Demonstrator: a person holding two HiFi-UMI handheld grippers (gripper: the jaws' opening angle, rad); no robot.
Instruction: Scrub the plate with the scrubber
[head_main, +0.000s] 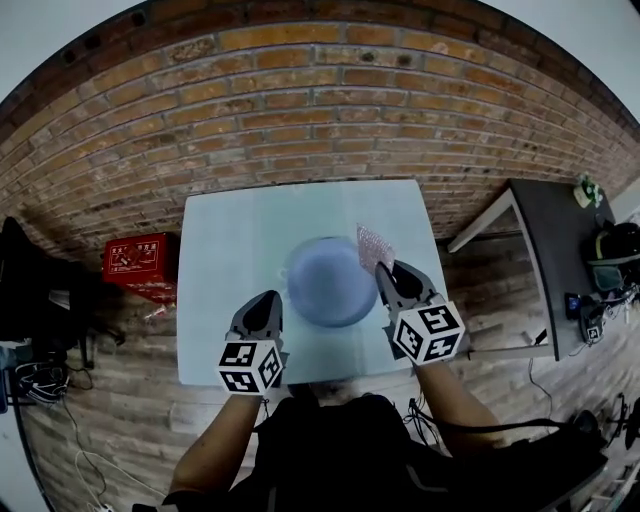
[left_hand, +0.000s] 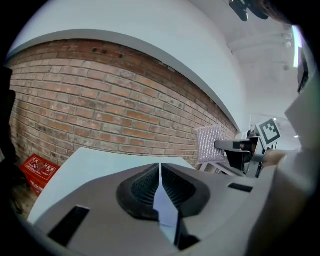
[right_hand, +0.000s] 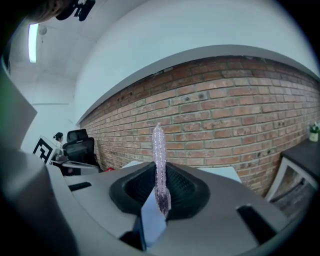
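Observation:
A round pale-blue plate lies in the middle of the light table. My right gripper is shut on a pinkish glittery scrubber, which stands on edge just above the plate's right rim. Seen edge-on in the right gripper view, the scrubber sticks up from between the closed pads. It also shows flat in the left gripper view as a silvery square. My left gripper hovers off the plate's left side, jaws closed with nothing between them.
A brick floor surrounds the table. A red box lies on the floor to the left, a dark desk with bags and cables to the right. The table's near edge runs just in front of both grippers.

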